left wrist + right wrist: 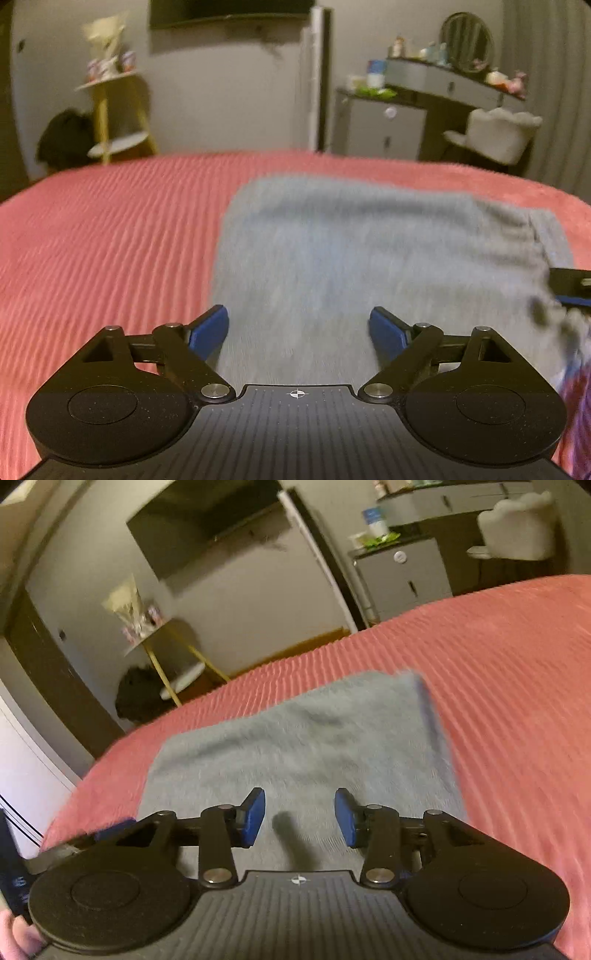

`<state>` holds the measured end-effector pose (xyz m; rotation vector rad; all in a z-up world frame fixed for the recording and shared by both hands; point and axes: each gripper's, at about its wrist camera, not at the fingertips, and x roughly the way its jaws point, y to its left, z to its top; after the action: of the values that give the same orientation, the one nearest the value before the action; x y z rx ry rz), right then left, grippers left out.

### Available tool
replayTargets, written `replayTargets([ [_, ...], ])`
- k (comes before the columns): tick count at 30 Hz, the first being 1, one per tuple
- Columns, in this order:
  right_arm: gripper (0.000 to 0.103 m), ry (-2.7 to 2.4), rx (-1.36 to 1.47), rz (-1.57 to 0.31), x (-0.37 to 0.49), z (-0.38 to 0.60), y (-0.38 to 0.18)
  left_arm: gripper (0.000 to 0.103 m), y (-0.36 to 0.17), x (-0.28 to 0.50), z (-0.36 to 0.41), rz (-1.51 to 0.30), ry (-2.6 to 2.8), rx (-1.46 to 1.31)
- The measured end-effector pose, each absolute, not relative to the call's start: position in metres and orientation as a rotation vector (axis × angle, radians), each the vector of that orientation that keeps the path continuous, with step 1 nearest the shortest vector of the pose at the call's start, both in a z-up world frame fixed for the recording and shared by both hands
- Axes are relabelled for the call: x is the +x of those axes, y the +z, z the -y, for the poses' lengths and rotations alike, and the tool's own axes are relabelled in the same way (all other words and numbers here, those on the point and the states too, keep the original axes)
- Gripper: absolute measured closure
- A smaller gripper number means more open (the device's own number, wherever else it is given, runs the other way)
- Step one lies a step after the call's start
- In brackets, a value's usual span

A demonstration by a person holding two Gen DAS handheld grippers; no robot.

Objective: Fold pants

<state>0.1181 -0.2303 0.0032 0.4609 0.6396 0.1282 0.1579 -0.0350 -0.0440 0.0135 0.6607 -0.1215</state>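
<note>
Grey pants (351,258) lie folded into a flat rectangle on a red ribbed bedspread (110,251). My left gripper (298,332) hovers over their near edge, open wide, with only fabric showing below its blue pads (208,332). The other gripper's black finger (570,288) shows at the right edge. In the right wrist view the pants (314,738) fill the middle. My right gripper (300,818) is open above their near part, with nothing between the pads. Both views are motion-blurred.
The bedspread (517,701) stretches wide on both sides of the pants. Beyond the bed stand a yellow side table (114,110), a dark bag (64,136) on the floor, a grey dresser (384,125) and a white chair (498,133).
</note>
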Motion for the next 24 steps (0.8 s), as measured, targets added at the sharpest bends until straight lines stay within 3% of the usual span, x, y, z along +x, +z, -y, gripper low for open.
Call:
replayTargets([
  [1, 0.063, 0.139, 0.483, -0.624, 0.105, 0.237, -0.001, 0.013, -0.048, 0.150, 0.032, -0.663, -0.116, 0.004],
  [3, 0.075, 0.152, 0.563, -0.626, 0.085, 0.252, -0.008, 0.013, -0.049, 0.135, 0.024, -0.673, -0.104, -0.021],
  [6, 0.076, 0.112, 0.705, -0.631, 0.070, 0.266, -0.002, 0.013, -0.042, 0.116, 0.012, -0.695, -0.096, -0.094],
  [7, 0.072, 0.098, 0.763, -0.629, 0.065, 0.270, -0.001, 0.013, -0.039, 0.112, 0.009, -0.700, -0.091, -0.123],
  [9, 0.043, 0.038, 0.851, -0.670, 0.057, 0.270, -0.010, 0.013, -0.037, 0.107, 0.006, -0.741, -0.082, -0.171],
  [15, 0.044, 0.015, 1.116, -0.716, 0.056, 0.280, -0.051, 0.014, -0.039, 0.091, 0.001, -0.788, -0.044, -0.244],
  [20, 0.030, 0.043, 1.164, -0.661, 0.071, 0.283, -0.049, 0.014, -0.038, 0.082, 0.005, -0.798, -0.031, -0.243],
  [23, 0.059, -0.030, 1.153, -0.691, 0.080, 0.288, -0.064, 0.014, -0.041, 0.080, 0.006, -0.819, 0.001, -0.236],
  [24, 0.064, -0.030, 1.142, -0.689, 0.079, 0.289, -0.064, 0.014, -0.041, 0.079, 0.003, -0.817, 0.008, -0.240],
])
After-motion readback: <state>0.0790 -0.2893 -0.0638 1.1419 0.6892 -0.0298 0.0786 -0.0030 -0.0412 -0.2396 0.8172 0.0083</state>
